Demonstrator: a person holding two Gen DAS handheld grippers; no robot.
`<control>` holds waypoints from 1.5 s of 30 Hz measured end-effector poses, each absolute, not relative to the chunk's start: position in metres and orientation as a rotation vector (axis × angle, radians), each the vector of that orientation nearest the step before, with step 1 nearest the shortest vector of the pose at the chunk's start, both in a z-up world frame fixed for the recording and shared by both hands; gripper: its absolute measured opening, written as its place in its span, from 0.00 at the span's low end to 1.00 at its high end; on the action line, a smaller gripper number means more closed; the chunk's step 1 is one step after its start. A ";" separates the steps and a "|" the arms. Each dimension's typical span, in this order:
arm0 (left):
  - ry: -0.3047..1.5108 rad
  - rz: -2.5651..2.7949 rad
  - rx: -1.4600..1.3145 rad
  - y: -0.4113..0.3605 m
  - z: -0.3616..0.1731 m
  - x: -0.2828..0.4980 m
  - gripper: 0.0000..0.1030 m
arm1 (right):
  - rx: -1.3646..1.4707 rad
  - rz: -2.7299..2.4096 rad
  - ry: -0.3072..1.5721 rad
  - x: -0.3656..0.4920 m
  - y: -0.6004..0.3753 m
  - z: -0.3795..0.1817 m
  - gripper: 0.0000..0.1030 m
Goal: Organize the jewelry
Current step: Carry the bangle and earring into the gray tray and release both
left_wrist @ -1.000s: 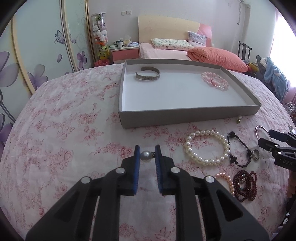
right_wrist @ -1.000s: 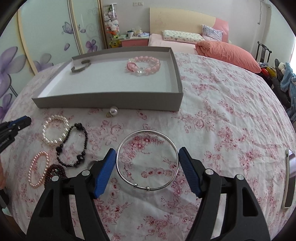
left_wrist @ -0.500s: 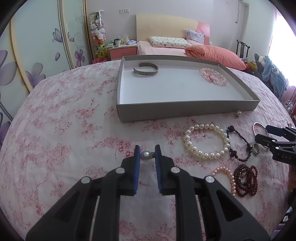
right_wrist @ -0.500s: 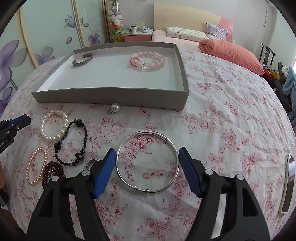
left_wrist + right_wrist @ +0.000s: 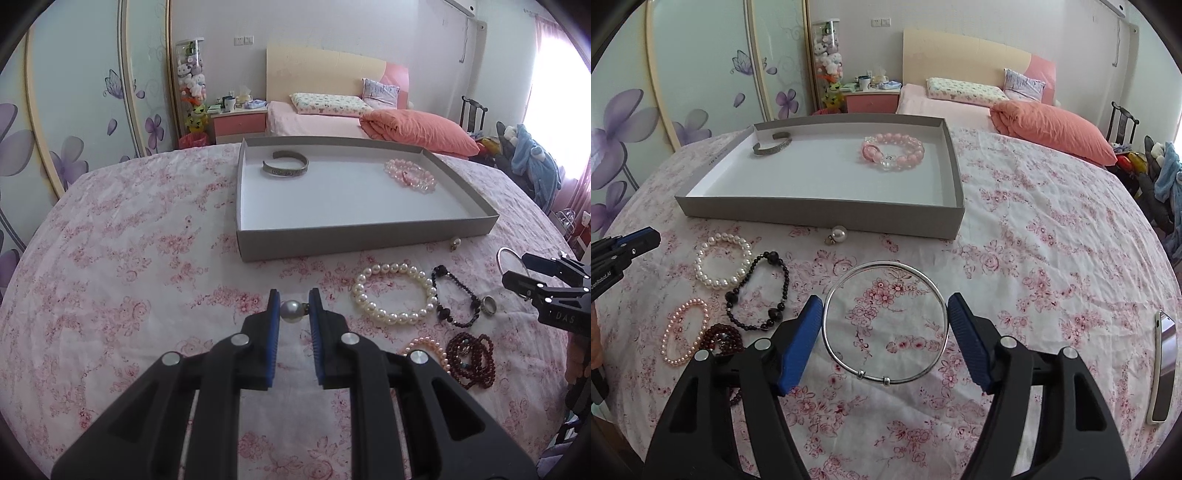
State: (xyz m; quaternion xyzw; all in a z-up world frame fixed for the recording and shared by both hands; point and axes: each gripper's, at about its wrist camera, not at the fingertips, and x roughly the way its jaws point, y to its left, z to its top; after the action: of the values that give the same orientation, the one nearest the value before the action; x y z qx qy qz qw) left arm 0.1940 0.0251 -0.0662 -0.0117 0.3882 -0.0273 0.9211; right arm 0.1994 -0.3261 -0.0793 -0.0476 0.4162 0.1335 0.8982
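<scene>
Setting: a home bedroom. Evidence: made bed with cream headboard, patterned pillow and folded coral duvet; pink bedside cabinet carrying a mug and small items; tall clear tube of plush toys; sliding wardrobe doors printed with purple flowers and a butterfly. Work surface is a table under a pink floral cloth, bearing a grey tray; a window lights the room's right side.

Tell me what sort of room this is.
A bedroom, most likely in a home: a bed with pillows stands behind, a pink nightstand beside it, and floral wardrobe doors line the wall.
</scene>
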 end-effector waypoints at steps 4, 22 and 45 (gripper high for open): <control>0.786 -0.062 -0.024 0.023 -0.062 0.193 0.16 | -0.094 0.278 0.847 0.200 -0.327 -0.075 0.67; 0.669 -0.088 -0.047 0.005 -0.026 0.188 0.16 | -0.027 0.299 0.646 0.183 -0.325 -0.023 0.68; 0.536 -0.081 -0.023 -0.020 0.014 0.226 0.16 | 0.012 0.294 0.417 0.207 -0.313 0.026 0.68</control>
State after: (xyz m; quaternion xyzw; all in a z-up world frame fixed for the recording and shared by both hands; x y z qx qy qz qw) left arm 0.2262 -0.0196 0.0140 -0.0114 0.2648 -0.0400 0.9634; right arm 0.2072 -0.3125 0.0258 0.0061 0.2062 0.1456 0.9676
